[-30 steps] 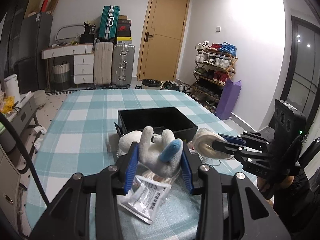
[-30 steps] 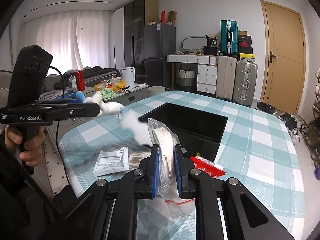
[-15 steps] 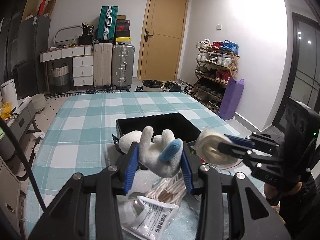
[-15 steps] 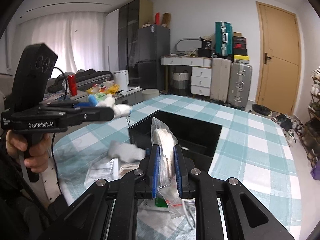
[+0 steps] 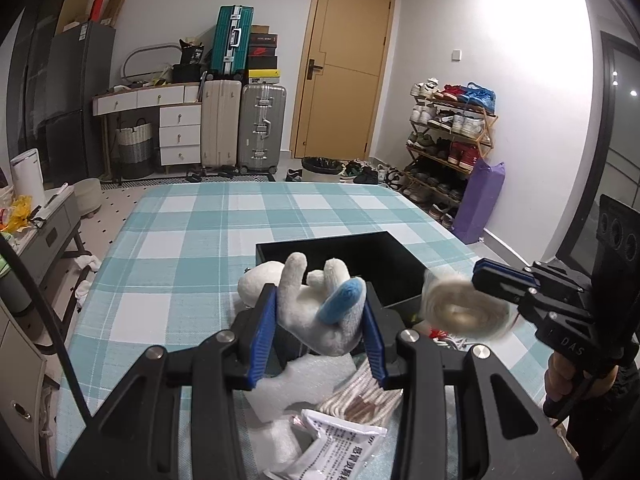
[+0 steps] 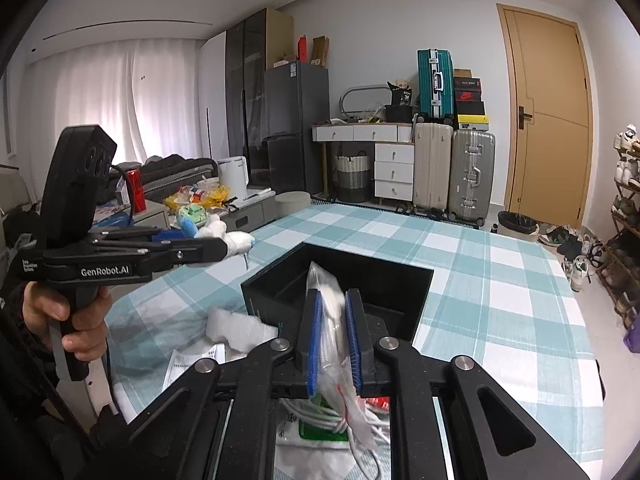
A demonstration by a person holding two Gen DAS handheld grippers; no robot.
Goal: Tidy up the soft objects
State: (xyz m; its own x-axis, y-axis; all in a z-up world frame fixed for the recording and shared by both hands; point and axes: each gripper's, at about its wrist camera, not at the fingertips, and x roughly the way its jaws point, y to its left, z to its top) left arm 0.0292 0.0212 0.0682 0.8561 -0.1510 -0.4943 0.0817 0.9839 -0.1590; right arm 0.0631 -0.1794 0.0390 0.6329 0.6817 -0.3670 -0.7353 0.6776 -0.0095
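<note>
The left gripper (image 5: pixel 320 320) pinches a white plush toy (image 5: pixel 316 312) between its blue fingers (image 5: pixel 262 336), held above the counter (image 5: pixel 180 240) just short of the black box (image 5: pixel 340 256). The right gripper (image 6: pixel 331 332) pinches a clear bag of white pads (image 6: pixel 330 312) at the box's near edge.

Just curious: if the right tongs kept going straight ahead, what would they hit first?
Probably the black bin: the right tongs, shut on a bagged white roll, point at its open top, though depth is unclear.
</note>
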